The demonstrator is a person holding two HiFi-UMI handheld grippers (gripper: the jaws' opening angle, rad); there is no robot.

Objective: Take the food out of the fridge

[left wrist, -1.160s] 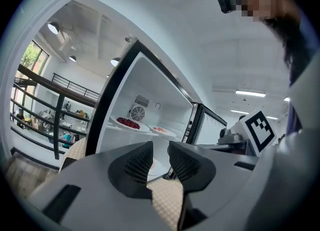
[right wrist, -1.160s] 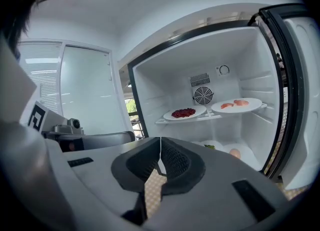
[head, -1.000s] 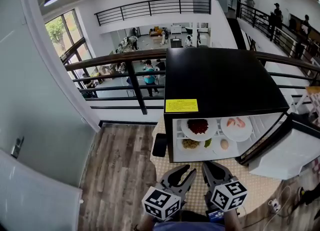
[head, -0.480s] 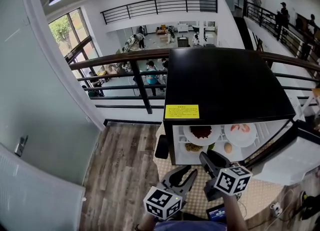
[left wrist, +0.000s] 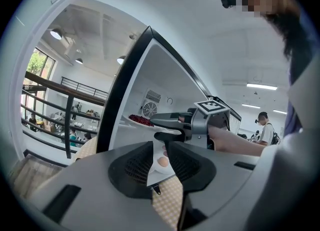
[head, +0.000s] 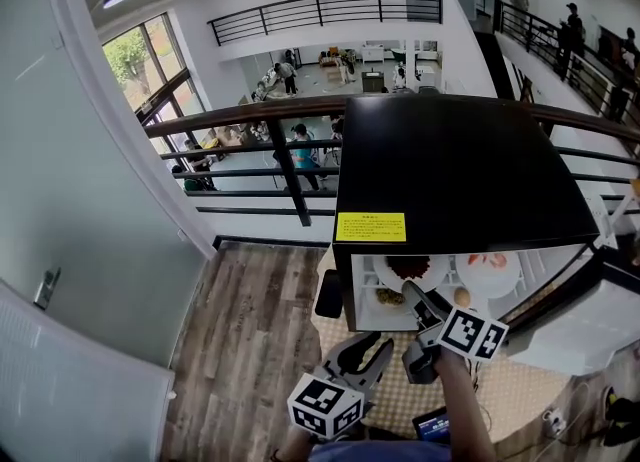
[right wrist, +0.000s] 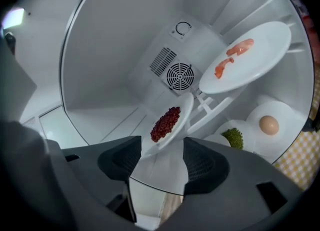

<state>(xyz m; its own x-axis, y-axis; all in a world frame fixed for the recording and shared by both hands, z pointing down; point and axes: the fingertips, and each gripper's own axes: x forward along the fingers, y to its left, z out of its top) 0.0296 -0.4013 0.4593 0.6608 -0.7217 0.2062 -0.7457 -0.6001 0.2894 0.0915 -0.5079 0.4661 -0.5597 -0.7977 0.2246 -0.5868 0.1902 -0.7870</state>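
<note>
Food first: the plate of red food (right wrist: 167, 122) sits on the upper shelf (right wrist: 210, 107) of the open fridge (head: 460, 170), left side, with its near rim towards us. We judge it a stiff, smooth, shallow plate, light enough for one grip but slippery at the edge. The red pile looks loose and would likely slide if the plate tips. Best hold, we think, is the near rim, pinched top and bottom, then drawn straight out and kept level.

The right hand-held gripper (right wrist: 162, 157) is inside the fridge mouth and its jaws have just been opening. They stand wide apart, the plate's near rim just enters the gap between them, and the pads do not press on it. Nothing is gripped yet.

Beside it on the same shelf lies the shrimp plate (right wrist: 245, 57), close enough to be knocked. Below are the egg plate (right wrist: 270, 125) and the greens plate (right wrist: 232, 137). The egg could roll, so we judge that one needs the most care.

The left hand-held gripper (left wrist: 160, 150) hangs back outside the fridge, over the table (head: 520, 390), jaws a little apart and empty. The fridge door (head: 580, 320) stands swung out to the right.
</note>
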